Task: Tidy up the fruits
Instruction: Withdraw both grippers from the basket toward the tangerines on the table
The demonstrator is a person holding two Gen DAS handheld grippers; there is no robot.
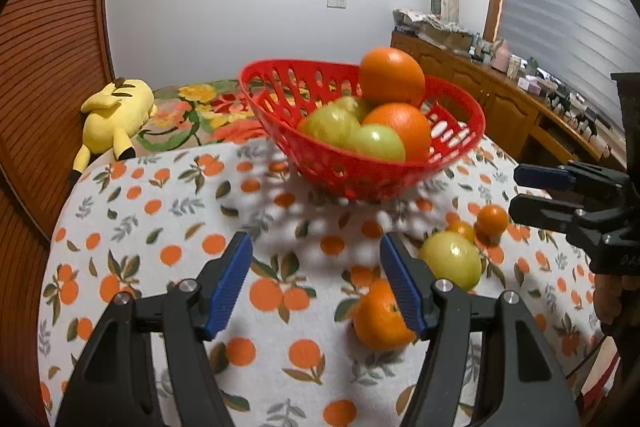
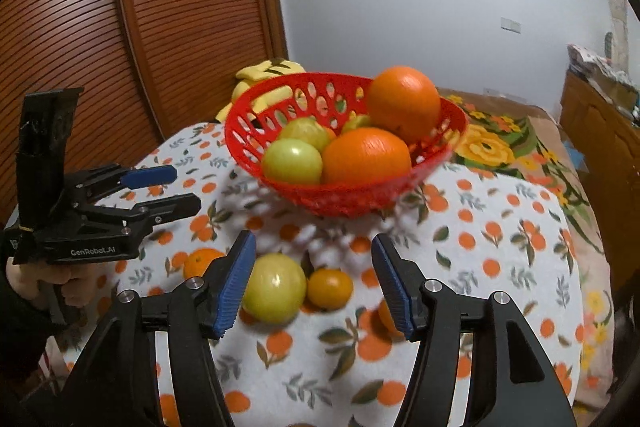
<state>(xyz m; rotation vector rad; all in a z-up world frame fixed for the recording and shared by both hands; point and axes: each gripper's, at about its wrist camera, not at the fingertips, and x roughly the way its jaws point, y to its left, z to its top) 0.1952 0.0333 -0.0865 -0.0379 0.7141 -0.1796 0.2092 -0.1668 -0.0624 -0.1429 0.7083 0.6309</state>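
I see the red perforated plastic basket (image 1: 362,131) sitting on the table's orange-print cloth (image 1: 160,227), with two large oranges (image 1: 392,77) and pale green round fruits (image 1: 374,143) piled inside. My left gripper (image 1: 316,283) hangs over the cloth with its blue-padded jaws apart and empty; a small orange (image 1: 378,321) lies just beside its right finger. My right gripper (image 2: 314,281) also stands apart, gripping nothing, above a loose yellow-green fruit (image 2: 274,287) and a small orange-yellow fruit (image 2: 329,287) that touch each other on the cloth. A yellow plush toy (image 1: 114,113) lies beyond the table.
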